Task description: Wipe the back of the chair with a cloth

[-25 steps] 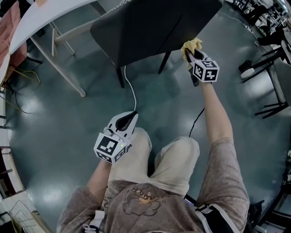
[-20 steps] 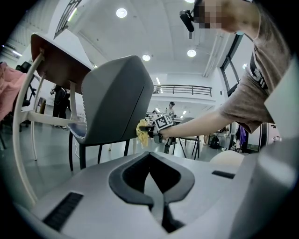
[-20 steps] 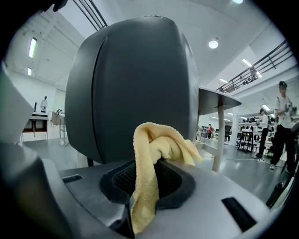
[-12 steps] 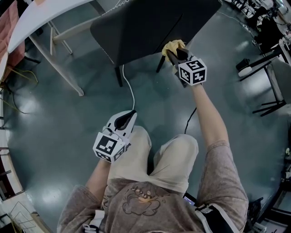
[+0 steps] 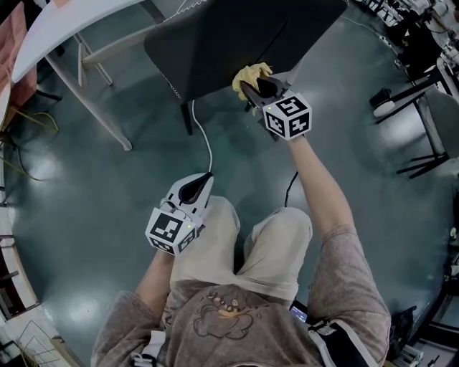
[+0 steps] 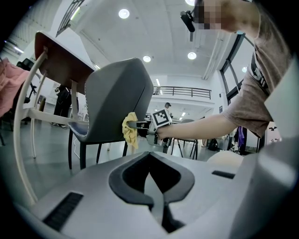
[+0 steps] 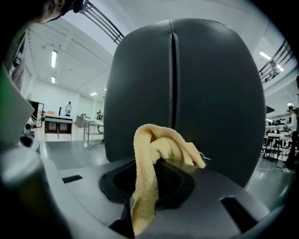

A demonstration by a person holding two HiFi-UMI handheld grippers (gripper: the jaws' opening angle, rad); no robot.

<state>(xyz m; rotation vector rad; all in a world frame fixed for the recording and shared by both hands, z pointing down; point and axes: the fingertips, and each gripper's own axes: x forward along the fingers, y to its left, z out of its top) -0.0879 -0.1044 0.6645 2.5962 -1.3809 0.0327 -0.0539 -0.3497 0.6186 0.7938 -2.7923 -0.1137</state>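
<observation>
On the grey-green floor (image 5: 86,186), at 12 o'clock in the head view, stands a dark grey chair (image 5: 229,43), its rounded back turned toward the person. In the right gripper view that back (image 7: 210,93) fills most of the frame, with a vertical seam down its middle. The left gripper view shows the chair (image 6: 112,102) from the side, on dark legs.

A white counter (image 5: 64,21) on pale legs sits at 10 to 11 o'clock of the head view, just beside the chair.

The person's legs (image 5: 272,251), in beige shorts, occupy 6 o'clock. The right forearm reaches out toward 1 o'clock.

The right gripper (image 5: 247,89) is at the lower edge of the chair back, at 1 o'clock from the head view's centre. Its jaws are clamped on a yellow cloth (image 5: 251,74). In its own view the right gripper (image 7: 154,184) shows the cloth (image 7: 154,149) bunched up between the jaws, one fold hanging down inside them, the top of the bunch against the chair back. From the side, the cloth (image 6: 130,133) touches the rear face of the chair.

The left gripper (image 5: 204,179) is held low over the left thigh at 7 o'clock, well apart from the chair. Its jaws (image 6: 150,168) are closed together with nothing between them.

A thin white cable (image 5: 204,136) runs across the floor from under the chair toward the left gripper.
</observation>
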